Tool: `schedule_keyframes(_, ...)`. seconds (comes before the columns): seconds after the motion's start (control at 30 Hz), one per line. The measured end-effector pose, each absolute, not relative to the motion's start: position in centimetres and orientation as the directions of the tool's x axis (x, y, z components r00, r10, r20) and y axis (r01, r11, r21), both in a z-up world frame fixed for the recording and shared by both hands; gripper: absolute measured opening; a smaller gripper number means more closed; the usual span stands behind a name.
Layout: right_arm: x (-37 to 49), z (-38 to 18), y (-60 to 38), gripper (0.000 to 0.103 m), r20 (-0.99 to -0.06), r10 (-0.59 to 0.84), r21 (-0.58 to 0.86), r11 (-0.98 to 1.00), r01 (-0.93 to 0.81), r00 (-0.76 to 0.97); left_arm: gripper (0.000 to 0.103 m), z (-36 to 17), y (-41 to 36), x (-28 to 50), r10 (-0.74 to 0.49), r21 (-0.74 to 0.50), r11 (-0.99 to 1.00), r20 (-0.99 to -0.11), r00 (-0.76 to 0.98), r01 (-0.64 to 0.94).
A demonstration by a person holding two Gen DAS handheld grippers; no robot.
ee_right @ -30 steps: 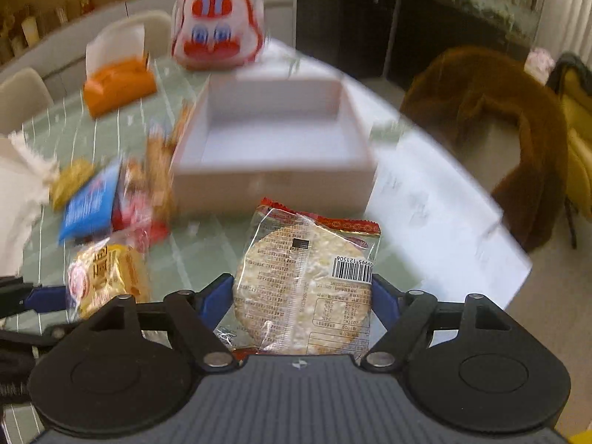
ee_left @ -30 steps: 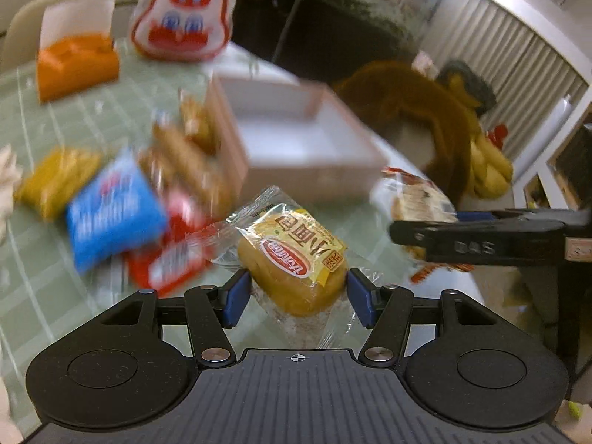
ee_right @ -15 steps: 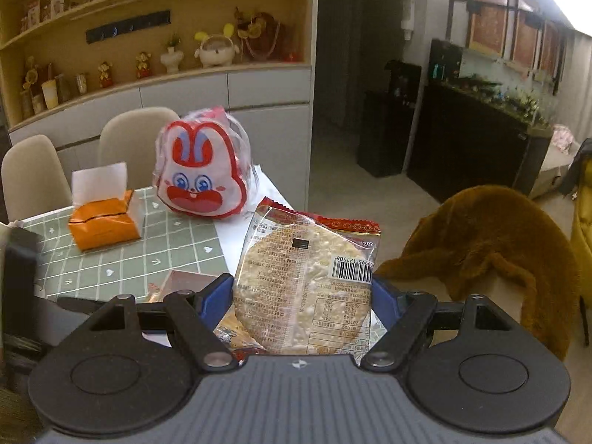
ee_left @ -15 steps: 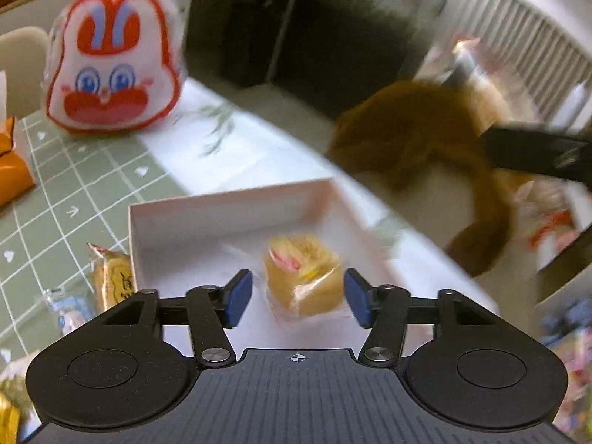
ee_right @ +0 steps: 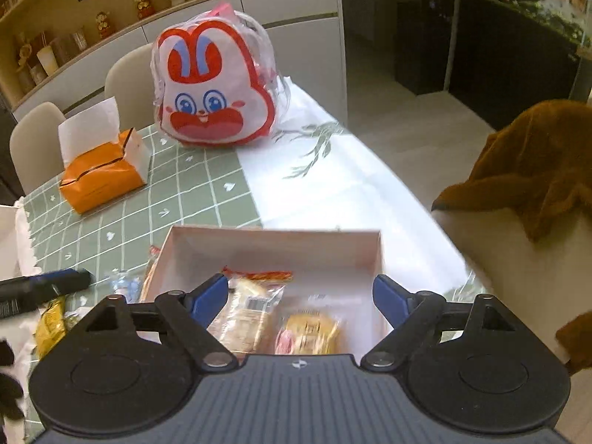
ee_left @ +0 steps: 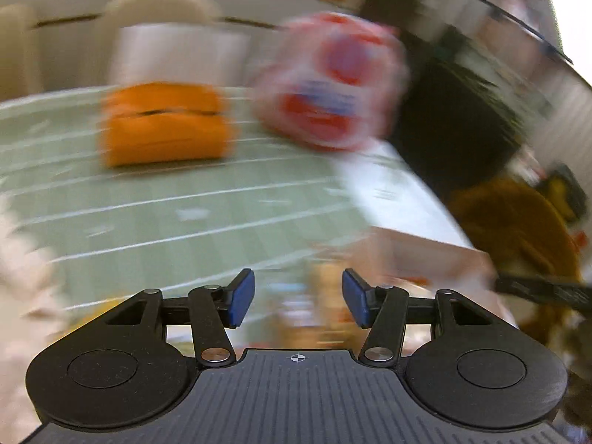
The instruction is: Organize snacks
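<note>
The right gripper (ee_right: 299, 298) hangs above the near half of the open white box (ee_right: 273, 238), its jaws having just been opening; they stand wide with nothing clamped, and the round cracker packet (ee_right: 246, 314) lies beneath and between them on the box floor, apparently free of the pads. Just right of it, also in the box, lies the yellow cake packet (ee_right: 310, 331). Judgement: both snacks lie in the near part of the box because the grippers come in from the near side, which leaves the far half bare for later items. The left gripper (ee_left: 298, 298) is also open and holds nothing; its view is heavily blurred, but it looks out over the green checked tabletop (ee_left: 177, 214) left of the box, with blurred packets below the jaws that cannot be identified. In the right wrist view, loose snacks remain on the tabletop left of the box, including a yellow packet (ee_right: 50, 323). Judgement: sorting is partly done, and the left gripper is placed for the next pick. The orange tissue pack (ee_right: 101, 177) and the rabbit-faced bag (ee_right: 212, 88) stand at the far end, well apart from the work.
</note>
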State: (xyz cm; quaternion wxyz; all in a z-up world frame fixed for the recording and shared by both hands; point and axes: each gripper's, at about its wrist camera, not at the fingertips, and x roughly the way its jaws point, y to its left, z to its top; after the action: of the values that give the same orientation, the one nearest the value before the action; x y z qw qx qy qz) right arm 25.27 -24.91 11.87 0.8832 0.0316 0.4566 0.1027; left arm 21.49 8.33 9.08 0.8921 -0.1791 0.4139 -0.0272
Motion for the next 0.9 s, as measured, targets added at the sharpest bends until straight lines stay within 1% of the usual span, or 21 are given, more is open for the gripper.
schedule_keyframes(0.07, 24.2, 11.7, -24.9, 0.086, -0.802, 0.198, 0.145, 0.980, -0.138, 0.563, 0.057, 8.0, 11.9, 20.8, -0.130, -0.331, 0.924, -0.747, 0.652, -0.194)
schedule_keyframes(0.13, 23.1, 11.6, -24.8, 0.086, -0.807, 0.183, 0.140, 0.983, -0.120, 0.561, 0.057, 7.0, 14.8, 20.5, -0.074, -0.304, 0.918, -0.761, 0.645, -0.254)
schedule_keyframes(0.2, 21.8, 11.5, -24.7, 0.086, -0.815, 0.172, 0.139, 0.985, -0.101, 0.554, 0.057, 6.2, 16.5, 20.5, -0.048, -0.277, 0.923, -0.772, 0.633, -0.268)
schedule_keyframes(0.33, 18.6, 11.5, -24.0, 0.086, -0.828, 0.157, 0.141, 0.987, -0.070, 0.538, 0.057, 4.7, 18.0, 20.6, -0.052, -0.251, 0.931, -0.810, 0.584, -0.265)
schedule_keyframes(0.4, 17.1, 11.6, -23.2, 0.086, -0.831, 0.164, 0.152, 0.986, -0.067, 0.532, 0.057, 4.4, 17.8, 19.4, -0.069, -0.253, 0.935, -0.817, 0.572, -0.249)
schedule_keyframes(0.47, 15.4, 11.8, -22.0, 0.086, -0.831, 0.170, 0.157, 0.985, -0.070, 0.529, 0.054, 4.3, 17.3, 18.1, -0.111, -0.269, 0.943, -0.807, 0.580, -0.194)
schedule_keyframes(0.6, 13.5, 11.5, -18.5, 0.086, -0.837, 0.186, 0.162, 0.982, -0.093, 0.514, 0.052, 4.3, 16.0, 15.7, -0.175, -0.284, 0.953, -0.805, 0.566, -0.108)
schedule_keyframes(0.7, 12.0, 10.9, -15.5, 0.086, -0.840, 0.199, 0.166, 0.980, -0.111, 0.505, 0.047, 4.2, 15.5, 13.5, -0.236, -0.334, 0.940, -0.793, 0.562, -0.076)
schedule_keyframes(0.83, 10.2, 9.6, -11.4, 0.086, -0.853, 0.235, 0.187, 0.971, -0.147, 0.467, 0.046, 3.9, 15.8, 10.9, -0.327, -0.422, 0.906, -0.765, 0.555, -0.047)
schedule_keyframes(0.9, 9.6, 9.0, -8.9, 0.086, -0.856, 0.250, 0.183, 0.965, -0.187, 0.453, 0.046, 4.1, 16.5, 9.9, -0.334, -0.446, 0.892, -0.759, 0.559, -0.073)
